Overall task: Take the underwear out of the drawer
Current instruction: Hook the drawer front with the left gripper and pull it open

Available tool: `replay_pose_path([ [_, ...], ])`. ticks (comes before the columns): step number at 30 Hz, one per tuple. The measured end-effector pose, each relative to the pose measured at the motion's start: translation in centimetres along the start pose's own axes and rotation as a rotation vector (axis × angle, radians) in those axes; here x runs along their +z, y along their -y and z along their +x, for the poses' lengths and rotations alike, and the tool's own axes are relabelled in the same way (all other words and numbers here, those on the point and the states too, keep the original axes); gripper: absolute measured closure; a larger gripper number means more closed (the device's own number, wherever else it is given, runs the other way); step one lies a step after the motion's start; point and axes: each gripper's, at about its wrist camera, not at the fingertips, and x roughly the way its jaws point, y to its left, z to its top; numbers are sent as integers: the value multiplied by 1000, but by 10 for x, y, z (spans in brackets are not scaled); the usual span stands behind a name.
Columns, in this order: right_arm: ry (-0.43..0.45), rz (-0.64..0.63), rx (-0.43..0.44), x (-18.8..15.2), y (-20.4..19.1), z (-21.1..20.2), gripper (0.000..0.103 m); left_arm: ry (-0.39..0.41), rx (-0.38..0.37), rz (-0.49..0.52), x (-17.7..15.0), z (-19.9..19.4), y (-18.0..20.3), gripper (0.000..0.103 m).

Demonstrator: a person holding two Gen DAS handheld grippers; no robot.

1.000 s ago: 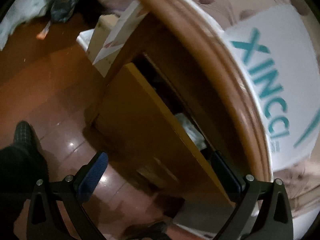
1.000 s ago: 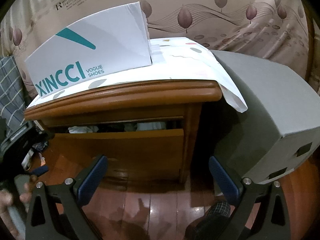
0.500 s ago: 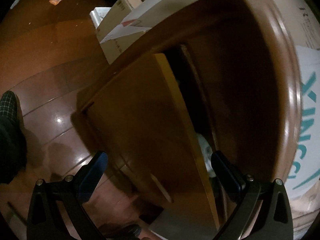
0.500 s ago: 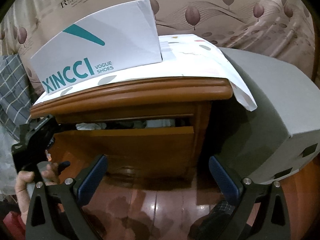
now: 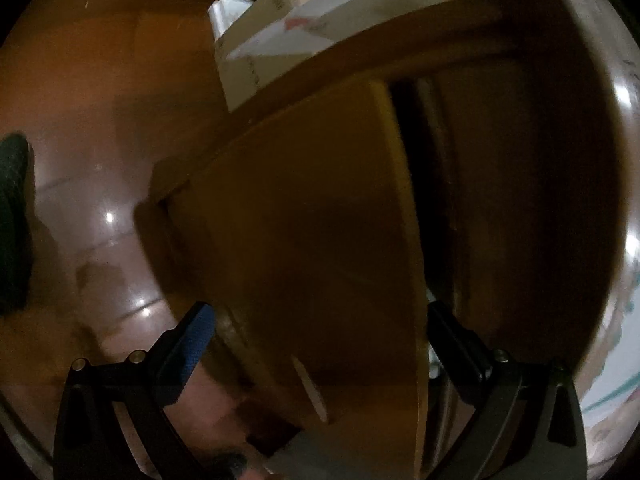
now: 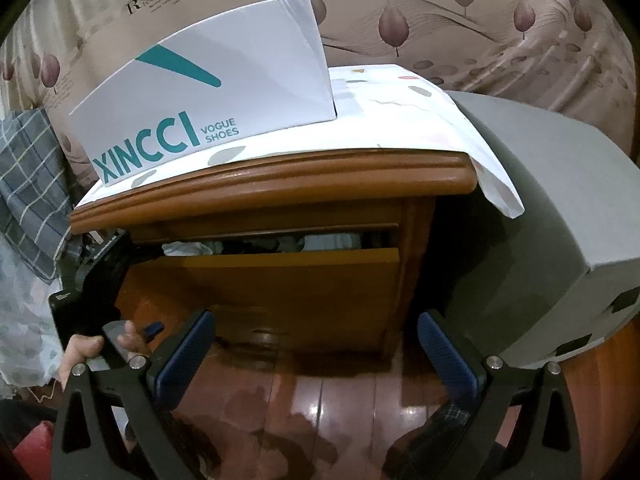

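Note:
The wooden nightstand's drawer [image 6: 280,284] is pulled out a little. Through the gap along its top show folded clothes [image 6: 328,241], white, pale and dark; I cannot tell which is underwear. My left gripper [image 5: 320,332] is open at the drawer's left end. Its jaws straddle the drawer front [image 5: 320,220], with one finger [image 5: 446,328] in the gap and the other finger [image 5: 196,336] outside. The right wrist view shows that gripper's black body [image 6: 96,280] with a hand [image 6: 80,354] on it. My right gripper [image 6: 316,344] is open and empty, low before the drawer and apart from it.
A white XINCCI shoe box [image 6: 208,100] stands on a patterned cloth [image 6: 400,120] on the nightstand top. A large grey box [image 6: 540,220] stands close on the right. Plaid fabric [image 6: 28,184] hangs at the left. Below lies a glossy wooden floor [image 6: 320,400].
The left gripper has moved in close to the drawer's left end, and its jaws now straddle the front panel. The right gripper has come slightly nearer the nightstand.

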Motion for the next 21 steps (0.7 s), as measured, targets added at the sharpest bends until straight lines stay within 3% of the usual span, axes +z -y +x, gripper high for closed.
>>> replay_pose_path([
  [3, -2, 5, -3, 0, 1, 1, 0, -7, -2, -80, -1, 7, -4, 0],
  [6, -6, 2, -2, 0, -1, 1, 0, 3, 2, -94, 4, 12, -6, 0],
  [13, -5, 1, 4, 0, -1, 1, 0, 22, 86, -37, -2, 7, 6, 0],
  [16, 0, 5, 1, 1, -1, 0, 0, -6, 73, -56, -1, 9, 1, 0],
  [21, 6, 10, -4, 2, 2, -2, 0, 51, 144, 59, -7, -11, 8, 0],
])
